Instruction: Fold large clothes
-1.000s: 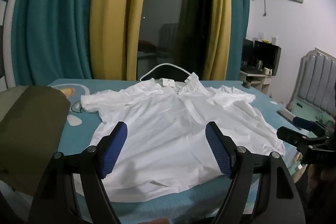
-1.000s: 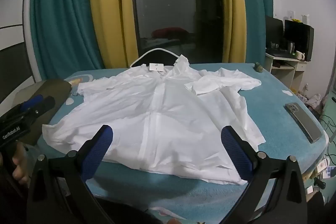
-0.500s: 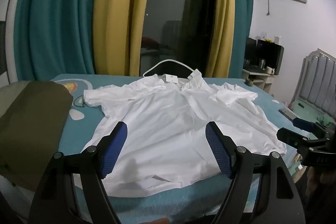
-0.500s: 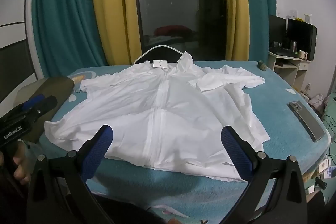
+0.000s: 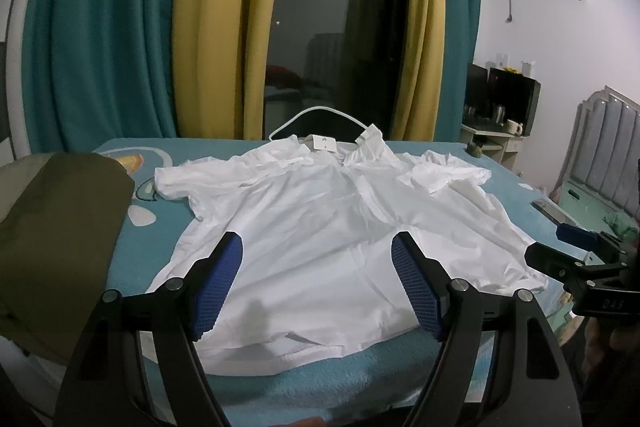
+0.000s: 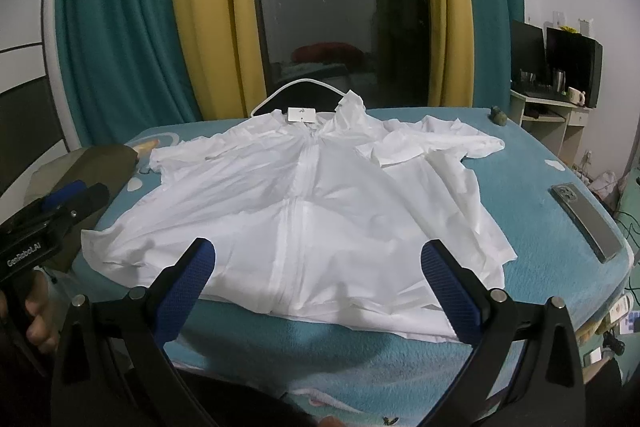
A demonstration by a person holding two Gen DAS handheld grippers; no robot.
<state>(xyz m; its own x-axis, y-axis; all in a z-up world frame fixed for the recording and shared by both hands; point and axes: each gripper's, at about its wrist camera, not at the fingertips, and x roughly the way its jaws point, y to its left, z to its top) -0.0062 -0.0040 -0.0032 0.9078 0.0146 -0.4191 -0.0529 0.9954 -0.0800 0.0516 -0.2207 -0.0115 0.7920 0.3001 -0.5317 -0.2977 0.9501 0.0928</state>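
One rumpled white zip garment (image 6: 304, 211)

Both the left gripper (image 5: 318, 283) and right gripper (image 6: 318, 291) hover over the shirt's (image 6: 320, 211) near hem, jaws spread wide, gripping nothing.

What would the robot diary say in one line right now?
white shirt: flat, unfolded | left claw: open, empty | right claw: open, empty

A phone (image 6: 586, 223) lies on the teal table (image 6: 532, 211) before curtains (image 6: 120, 27).
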